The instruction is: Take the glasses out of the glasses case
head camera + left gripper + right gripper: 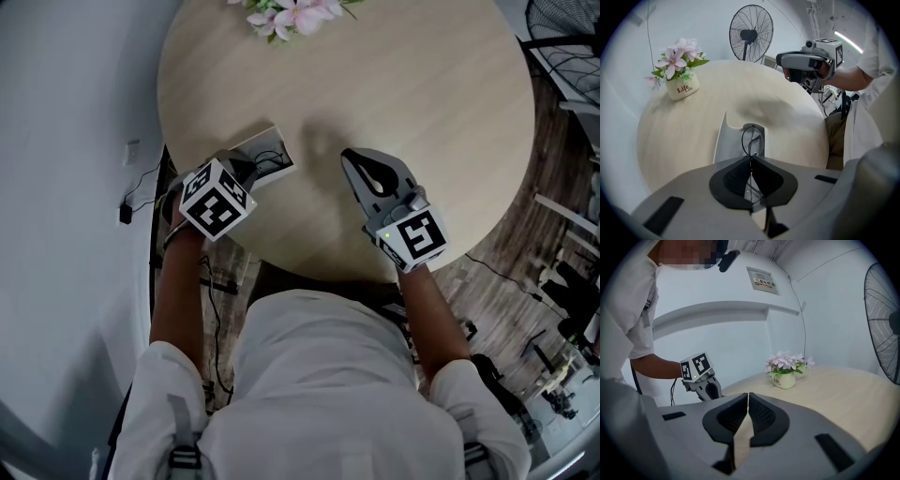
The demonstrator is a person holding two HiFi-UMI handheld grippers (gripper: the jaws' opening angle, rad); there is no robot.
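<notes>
An open white glasses case (pixel 723 140) lies near the round table's left front edge, also seen in the head view as the case (pixel 270 148). Thin black wire-rimmed glasses (pixel 752 139) rise out of it. My left gripper (pixel 751 160) points steeply down over the case, its jaws closed on the thin wire frame; the head view shows this gripper (pixel 246 172) right at the case. My right gripper (pixel 748 397) hovers over the table's front middle, shut with nothing in it, and appears in the head view as the gripper (pixel 361 169).
A small pot of pink flowers (pixel 682 86) stands at the table's far edge. A standing fan (pixel 751 33) is beyond the table. The wooden tabletop (pixel 412 84) stretches bare to the right. Cables lie on the floor at left (pixel 131 202).
</notes>
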